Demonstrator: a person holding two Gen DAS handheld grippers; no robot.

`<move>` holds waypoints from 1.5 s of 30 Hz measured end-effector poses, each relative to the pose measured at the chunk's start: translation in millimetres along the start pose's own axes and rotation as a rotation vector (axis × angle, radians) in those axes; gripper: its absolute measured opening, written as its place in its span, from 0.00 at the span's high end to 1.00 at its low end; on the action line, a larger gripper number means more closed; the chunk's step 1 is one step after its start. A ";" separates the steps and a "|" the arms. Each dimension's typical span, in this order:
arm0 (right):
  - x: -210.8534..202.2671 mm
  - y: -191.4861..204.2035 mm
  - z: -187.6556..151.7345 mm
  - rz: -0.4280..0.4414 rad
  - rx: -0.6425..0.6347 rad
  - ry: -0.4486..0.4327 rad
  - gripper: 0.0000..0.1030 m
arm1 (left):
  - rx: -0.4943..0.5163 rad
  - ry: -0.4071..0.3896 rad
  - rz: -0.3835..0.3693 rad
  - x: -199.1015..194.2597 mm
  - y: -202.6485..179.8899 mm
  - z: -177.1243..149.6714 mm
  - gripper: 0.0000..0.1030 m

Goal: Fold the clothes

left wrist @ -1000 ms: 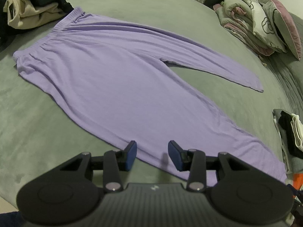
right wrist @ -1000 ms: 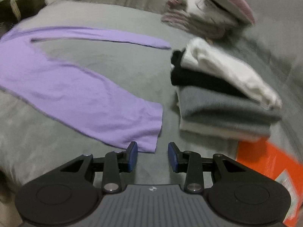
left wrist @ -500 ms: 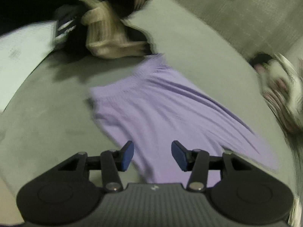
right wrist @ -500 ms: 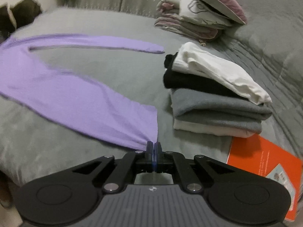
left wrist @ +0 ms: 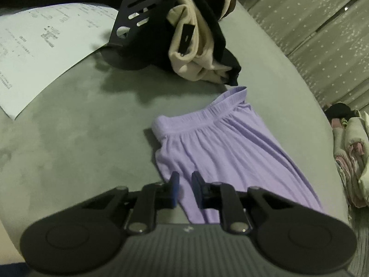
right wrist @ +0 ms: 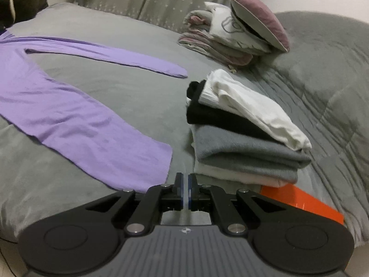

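Note:
Lilac trousers (left wrist: 230, 152) lie flat on the grey bed (left wrist: 80, 138), waistband (left wrist: 198, 117) at the far end. My left gripper (left wrist: 185, 184) hovers over the trousers' near side edge just below the waist. Its jaws are closing to a narrow gap, with lilac cloth showing in it and the pads still apart. In the right wrist view both legs spread out; the near leg's cuff (right wrist: 159, 161) ends just left of my right gripper (right wrist: 184, 184). That gripper is shut, and no cloth shows between its pads.
A stack of folded clothes (right wrist: 242, 127) stands right of the cuff, an orange box (right wrist: 299, 200) beside it. Pillows and bedding (right wrist: 242, 30) lie beyond. Near the waistband are a black and beige clothes heap (left wrist: 196, 46), a black plastic piece (left wrist: 136, 20) and a printed sheet (left wrist: 34, 53).
The left gripper swung from the trouser leg up to the waist end and its jaws narrowed. The right gripper went from open to shut beside the cuff.

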State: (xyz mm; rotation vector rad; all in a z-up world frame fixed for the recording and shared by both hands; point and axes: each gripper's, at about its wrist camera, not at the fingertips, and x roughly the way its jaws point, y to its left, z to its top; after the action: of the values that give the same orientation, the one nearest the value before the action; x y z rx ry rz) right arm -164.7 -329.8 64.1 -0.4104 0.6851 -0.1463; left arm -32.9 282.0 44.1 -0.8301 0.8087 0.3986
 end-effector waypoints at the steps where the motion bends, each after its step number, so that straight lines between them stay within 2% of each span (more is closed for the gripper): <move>1: 0.3 0.3 0.0 0.002 -0.001 0.000 0.97 | -0.004 -0.001 0.003 0.9 1.9 -0.6 0.87; 7: -0.9 2.8 -0.7 0.028 -0.012 -0.015 0.96 | 0.023 -0.009 0.048 13.1 -3.0 -3.8 0.87; 8: -1.3 2.3 -0.8 0.037 -0.007 -0.017 0.96 | 0.043 -0.014 0.061 13.8 -5.6 -5.0 0.89; 9: -1.7 1.6 -0.8 0.047 -0.001 -0.018 0.95 | 0.065 -0.020 0.074 14.3 -8.5 -6.1 0.97; 13: -2.7 -2.8 -2.0 0.088 0.040 -0.023 0.87 | 0.095 -0.035 0.123 9.8 -10.6 -7.7 0.97; 16: -0.2 -12.2 -3.1 0.138 0.130 -0.012 0.80 | 0.099 -0.050 0.153 1.3 -5.4 -6.9 0.97; 18: 6.8 -21.1 -5.2 0.190 0.229 0.023 0.71 | 0.094 -0.051 0.149 -3.1 -1.7 -5.8 0.97; 22: 24.7 -36.1 -12.3 0.289 0.424 0.102 0.71 | 0.119 -0.067 0.121 -13.6 -1.3 -5.0 0.97; 25: 30.2 -33.2 -14.1 0.361 0.476 0.108 0.73 | 0.117 -0.059 0.106 -13.0 -3.0 -3.1 0.97; 26: 29.4 -28.5 -12.9 0.361 0.452 0.105 0.91 | 0.111 -0.051 0.103 -11.4 -2.7 -2.4 0.97; 27: 28.2 -23.6 -11.5 0.355 0.424 0.103 0.94 | 0.104 -0.041 0.100 -9.7 -2.4 -1.7 0.97; 29: 22.2 -22.5 -10.1 0.333 0.405 0.082 0.94 | 0.096 -0.034 0.090 -9.7 -1.3 -1.1 0.97; 34: 3.7 -47.1 -12.5 0.292 0.469 0.004 0.94 | 0.096 -0.018 0.063 -10.8 -1.5 -1.8 0.96; 36: 2.1 -52.4 -14.8 0.287 0.491 0.002 0.94 | 0.095 0.003 0.058 -7.5 -3.0 -4.1 0.91; 39: 8.7 -41.3 -13.1 0.265 0.432 0.041 0.94 | 0.120 0.051 0.044 0.6 -10.9 -12.9 0.88; 41: 12.2 -34.5 -11.6 0.250 0.399 0.061 0.94 | 0.153 0.050 0.053 1.7 -17.5 -18.7 0.88; 45: 11.8 -36.1 -13.6 0.195 0.382 0.070 0.93 | 0.203 0.047 0.052 -0.2 -26.9 -25.7 0.77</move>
State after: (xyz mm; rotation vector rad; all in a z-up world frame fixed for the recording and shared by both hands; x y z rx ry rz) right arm -164.2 -370.0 62.7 0.0284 0.7435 -0.1039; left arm -29.1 245.2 47.1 -0.6317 0.8998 0.3376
